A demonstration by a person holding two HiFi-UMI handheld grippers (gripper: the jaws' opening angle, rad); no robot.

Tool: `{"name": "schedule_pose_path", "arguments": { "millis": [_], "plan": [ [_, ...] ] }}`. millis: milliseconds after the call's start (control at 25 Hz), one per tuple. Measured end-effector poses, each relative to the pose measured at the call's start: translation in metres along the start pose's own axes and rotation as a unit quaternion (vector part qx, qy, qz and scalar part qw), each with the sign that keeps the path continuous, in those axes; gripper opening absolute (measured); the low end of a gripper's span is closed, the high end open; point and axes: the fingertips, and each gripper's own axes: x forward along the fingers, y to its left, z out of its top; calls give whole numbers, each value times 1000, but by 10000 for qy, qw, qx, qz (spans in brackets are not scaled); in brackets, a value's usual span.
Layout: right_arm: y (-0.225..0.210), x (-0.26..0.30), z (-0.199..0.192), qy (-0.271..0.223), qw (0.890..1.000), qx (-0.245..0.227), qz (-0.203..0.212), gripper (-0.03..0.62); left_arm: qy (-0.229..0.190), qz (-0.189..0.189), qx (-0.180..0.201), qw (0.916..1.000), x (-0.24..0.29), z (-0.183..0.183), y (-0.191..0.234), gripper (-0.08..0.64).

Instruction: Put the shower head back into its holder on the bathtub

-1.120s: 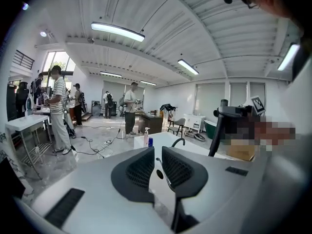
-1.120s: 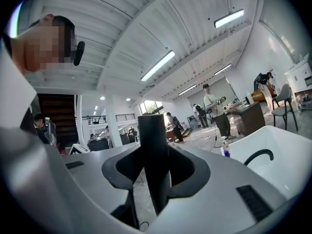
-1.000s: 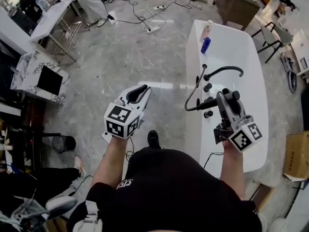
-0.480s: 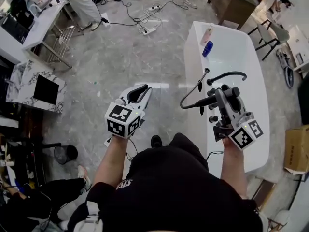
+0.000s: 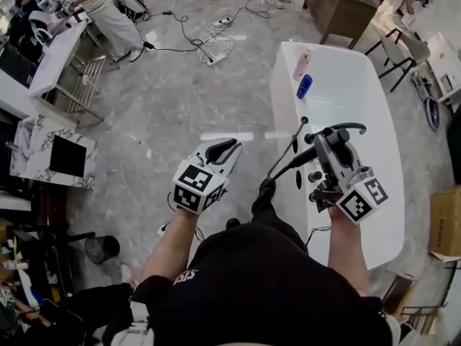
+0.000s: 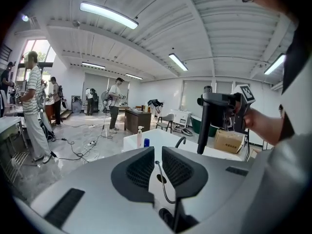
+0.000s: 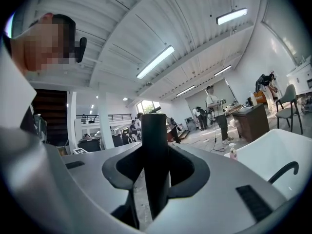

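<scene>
The white bathtub point(image 5: 288, 85) stands at the right of the head view, with a black curved faucet point(image 5: 344, 127) and black knobs point(image 5: 315, 176) on its near rim. My right gripper point(image 5: 333, 140) is shut on the black shower head point(image 5: 304, 158), which lies level across the rim beside the faucet. Its hose point(image 5: 283, 157) loops down the tub's side. In the right gripper view the shower head's handle point(image 7: 155, 155) stands upright between the pads. My left gripper point(image 5: 222, 150) hangs over the floor left of the tub, shut and holding nothing. I cannot make out the holder.
A pink bottle point(image 5: 301, 65) and a blue bottle point(image 5: 305, 86) stand on the tub's far rim. Cables point(image 5: 209, 42) lie on the floor beyond. A marble cabinet point(image 5: 54, 146) is at the left, a cardboard box point(image 5: 446, 222) at the right. People stand in the background.
Both grippers have moved forward along the tub. The shower head now sits higher in the head view, close beside the faucet. The left gripper has shifted right, toward the tub.
</scene>
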Motion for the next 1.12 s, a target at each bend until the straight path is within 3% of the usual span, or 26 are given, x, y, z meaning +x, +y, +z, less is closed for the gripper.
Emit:
{"name": "schedule_pose_path", "arguments": {
  "millis": [320,720,920,1120],
  "plan": [
    [-120,72,33,100,9998,133,87,138,256,-180,52,9995,129,54,44,58],
    [-232,116,82,-27,9992,387,-63,138,541,-668,265,9959,253,113,57,58],
    [-272,130,90,-181,9979,418,-465,138,669,-1166,279,9905,296,116,65,60],
    [-300,157,90,-319,9927,398,-1092,138,742,-1888,385,9784,339,122,93,60]
  ]
}}
